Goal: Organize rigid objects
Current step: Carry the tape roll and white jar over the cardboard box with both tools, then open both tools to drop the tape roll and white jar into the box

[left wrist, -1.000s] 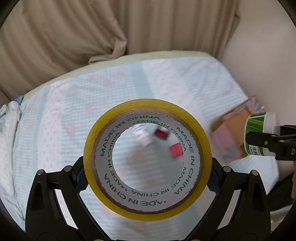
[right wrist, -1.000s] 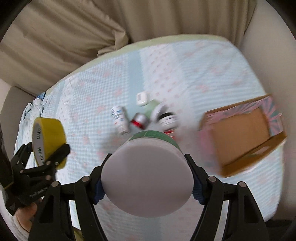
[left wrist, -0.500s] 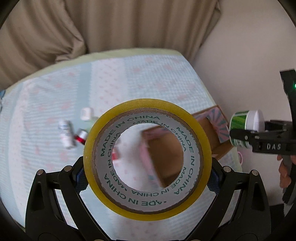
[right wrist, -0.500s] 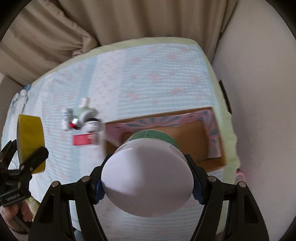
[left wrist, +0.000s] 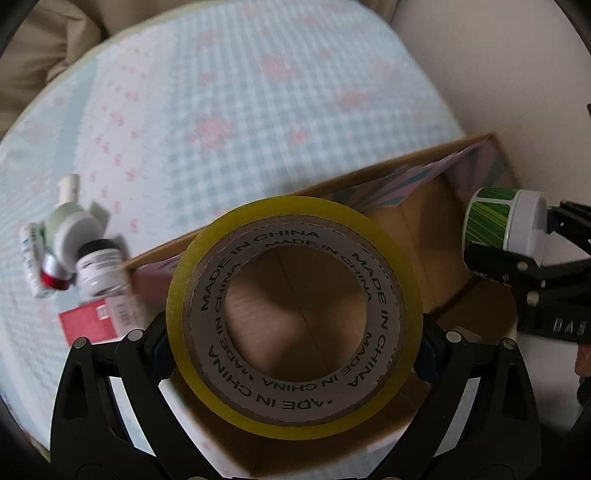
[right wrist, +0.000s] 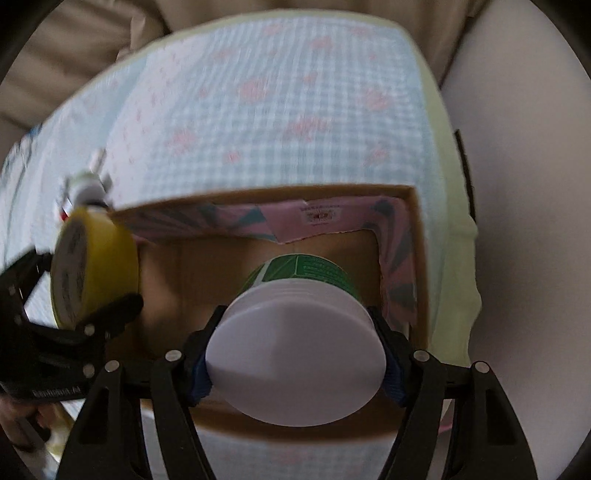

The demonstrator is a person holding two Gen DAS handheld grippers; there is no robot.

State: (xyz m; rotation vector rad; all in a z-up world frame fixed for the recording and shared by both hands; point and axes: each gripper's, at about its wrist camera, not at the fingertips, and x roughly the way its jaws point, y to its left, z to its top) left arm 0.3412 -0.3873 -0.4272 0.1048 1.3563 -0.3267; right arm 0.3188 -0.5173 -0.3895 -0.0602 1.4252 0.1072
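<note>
A roll of yellow tape fills the left wrist view, clamped across its width by my left gripper and held over the open cardboard box. From the right wrist view the tape hangs over the box's left end. My right gripper grips a green jar with a white lid by the lid, its jaws closing a little on it. The jar hangs inside the box's opening, toward the right. In the left wrist view the jar lies sideways in the right gripper.
Several small bottles and jars and a red carton lie on the checked bedsheet just left of the box. A pale wall runs close along the bed's right edge. Beige curtains hang behind.
Both grippers have swung right and down from over the loose bottles to over the cardboard box, carrying the tape and the jar. The box now sits directly beneath them.
</note>
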